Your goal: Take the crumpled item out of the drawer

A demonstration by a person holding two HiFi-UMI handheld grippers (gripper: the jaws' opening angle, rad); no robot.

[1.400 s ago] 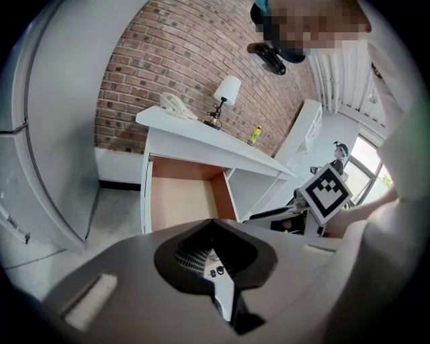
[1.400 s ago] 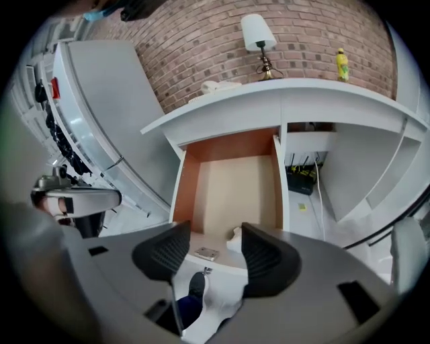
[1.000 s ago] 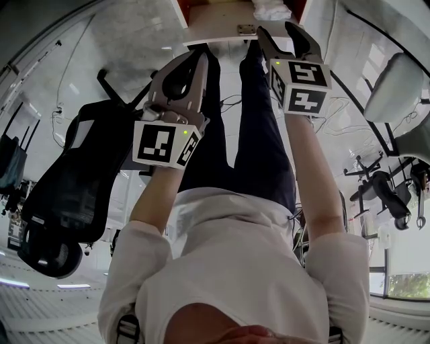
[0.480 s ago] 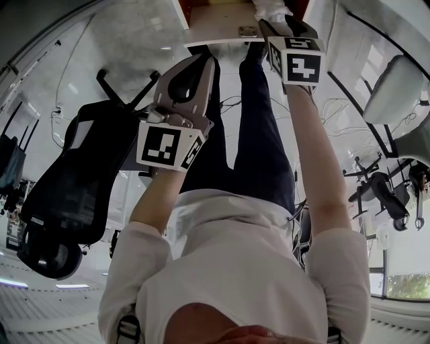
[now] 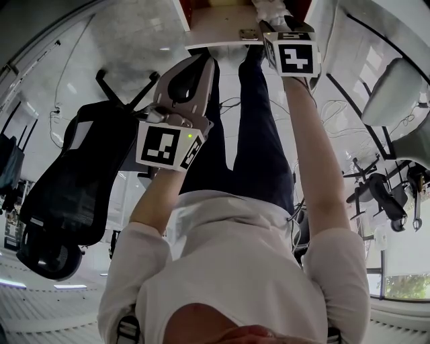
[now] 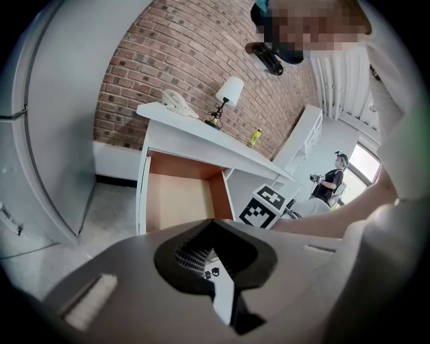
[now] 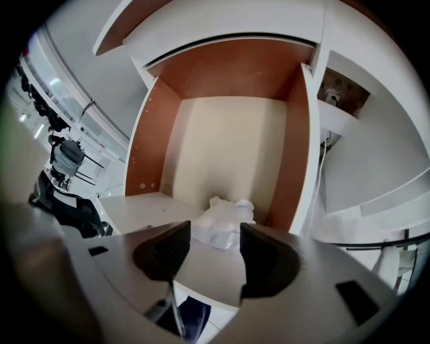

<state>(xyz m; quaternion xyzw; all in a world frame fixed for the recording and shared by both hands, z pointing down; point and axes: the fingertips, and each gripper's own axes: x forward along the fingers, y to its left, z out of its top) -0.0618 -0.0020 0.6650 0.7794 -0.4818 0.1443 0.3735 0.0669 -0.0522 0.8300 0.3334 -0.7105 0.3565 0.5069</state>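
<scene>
The drawer (image 7: 158, 134) stands pulled out, with orange-brown sides and a pale bottom. A white crumpled item (image 7: 225, 218) lies at its front right corner. My right gripper (image 7: 215, 248) is open, and its two dark pads stand just short of the item, one on each side of it. In the head view the right gripper (image 5: 281, 25) reaches over the drawer's front edge (image 5: 215, 33), and the crumpled item (image 5: 271, 8) shows just beyond it. My left gripper (image 5: 195, 67) hangs back below the drawer, shut and holding nothing. From the left gripper (image 6: 215, 252), the drawer (image 6: 178, 201) shows ahead.
A black office chair (image 5: 74, 181) stands at the left and a white chair (image 5: 396, 87) at the right. The desk top (image 6: 201, 131) carries a phone (image 6: 176, 102), a lamp (image 6: 228, 91) and a yellow bottle (image 6: 254, 138). A person (image 6: 329, 181) stands far off.
My right gripper has moved forward over the drawer's front edge toward the crumpled item. The left gripper rose a little, then stayed put.
</scene>
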